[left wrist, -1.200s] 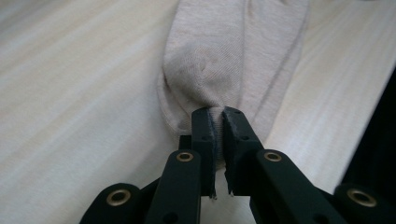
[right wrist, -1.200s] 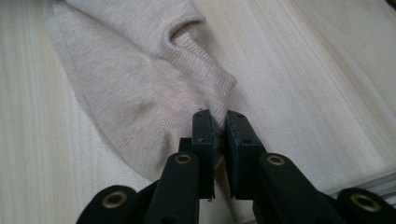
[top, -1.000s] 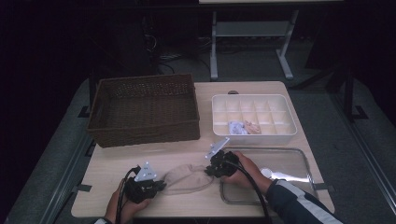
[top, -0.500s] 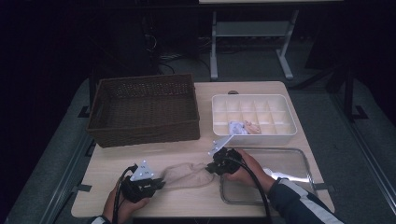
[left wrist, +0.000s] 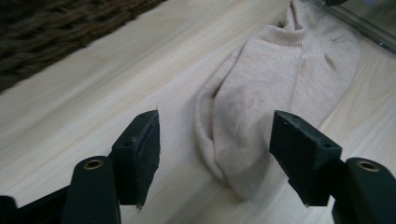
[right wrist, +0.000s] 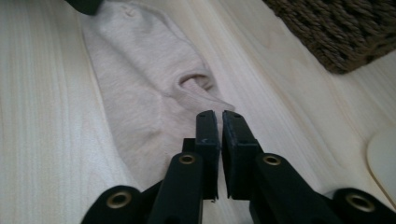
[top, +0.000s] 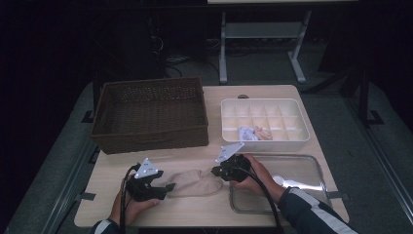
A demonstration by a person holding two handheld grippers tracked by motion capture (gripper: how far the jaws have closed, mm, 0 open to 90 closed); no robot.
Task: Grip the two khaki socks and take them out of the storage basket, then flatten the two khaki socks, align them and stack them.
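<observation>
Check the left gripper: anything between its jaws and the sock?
Nothing visible. In the left gripper view the left gripper has just been opening, and the beige sock lies flat on the bare wooden table with its toe end between the open jaws, not pressed. The right gripper is shut at the cuff end.

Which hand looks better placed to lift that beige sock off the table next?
Probably the right gripper: its jaws are shut at the sock's cuff end. The left gripper has just been opening, pads clear of the toe.

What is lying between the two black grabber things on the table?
In the high view, a beige sock lies flat on the table, between the left gripper and the right gripper.
</observation>
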